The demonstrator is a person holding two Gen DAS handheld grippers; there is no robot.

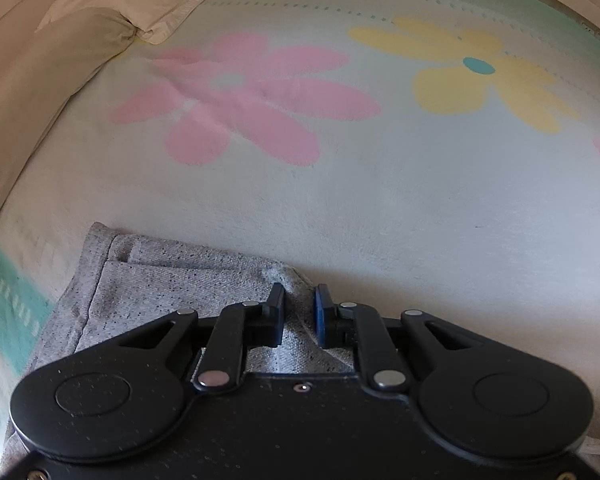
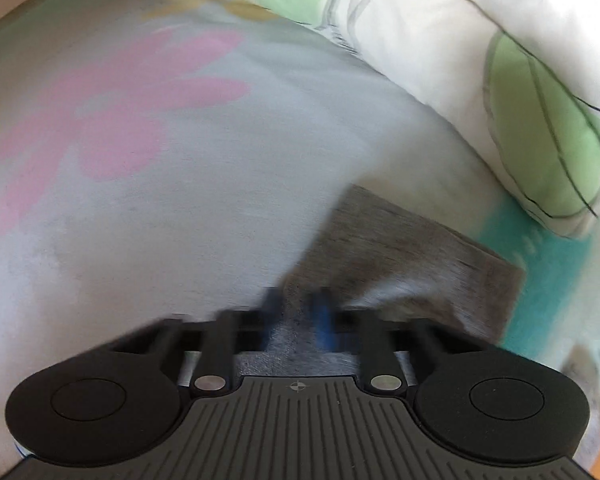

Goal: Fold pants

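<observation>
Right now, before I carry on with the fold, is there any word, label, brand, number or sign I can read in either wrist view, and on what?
No readable text in either view.
Right gripper body: only a small crosshair mark, no letters.
Grey pants: no tag or label showing.
Bedsheet: printed flowers and dashes, no words.
Pillow: leaf pattern only.
Right wrist view is motion-blurred, so fine print there could not be read.

My pants (image 1: 172, 276) are a flecked grey knit, matt and slightly nubbly. The bedspread (image 1: 380, 208) under them is soft, matt cloth with a fine nap and printed flowers. My left gripper (image 1: 300, 312) is matt black plastic with shiny metal pins; my right gripper (image 2: 296, 316) adds ribbed matt plastic. The pillow (image 2: 440, 40) is smooth cotton-like cloth.
</observation>
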